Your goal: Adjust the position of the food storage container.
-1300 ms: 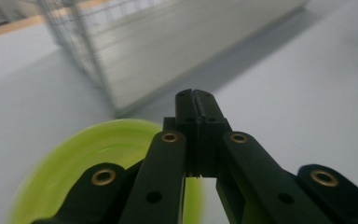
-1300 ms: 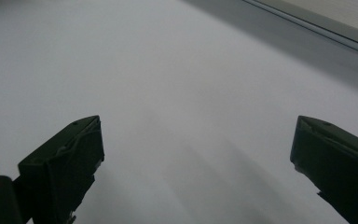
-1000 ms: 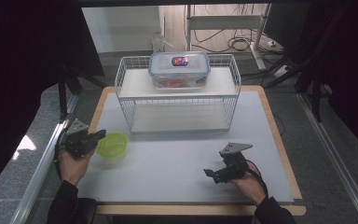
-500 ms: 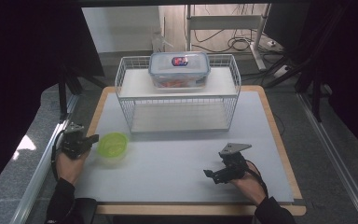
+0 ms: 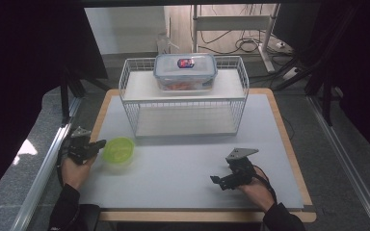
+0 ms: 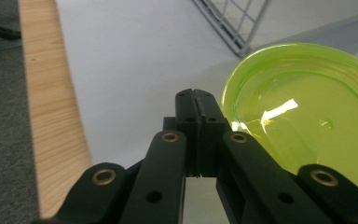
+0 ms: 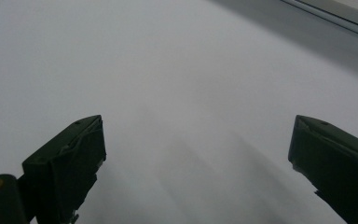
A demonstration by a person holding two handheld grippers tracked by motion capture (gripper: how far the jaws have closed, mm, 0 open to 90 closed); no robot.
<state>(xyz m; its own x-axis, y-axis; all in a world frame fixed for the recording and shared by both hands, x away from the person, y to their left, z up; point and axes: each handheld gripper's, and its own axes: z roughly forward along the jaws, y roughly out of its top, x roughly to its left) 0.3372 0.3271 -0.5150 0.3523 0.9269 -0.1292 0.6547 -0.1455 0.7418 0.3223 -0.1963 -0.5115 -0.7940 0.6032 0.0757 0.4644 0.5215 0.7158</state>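
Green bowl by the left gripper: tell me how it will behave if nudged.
The green bowl looks thin translucent plastic, so probably light and apt to slide on the smooth white mat. It sits low and wide, so tipping seems unlikely. Its glossy wall may slip from the fingers.

Nothing here is showing readable text. A red and blue sticker (image 5: 185, 62) is sitting on the lid of the clear container (image 5: 185, 72) at the upper centre of the high view, possibly a brand label, but its markings are staying too small to make out.
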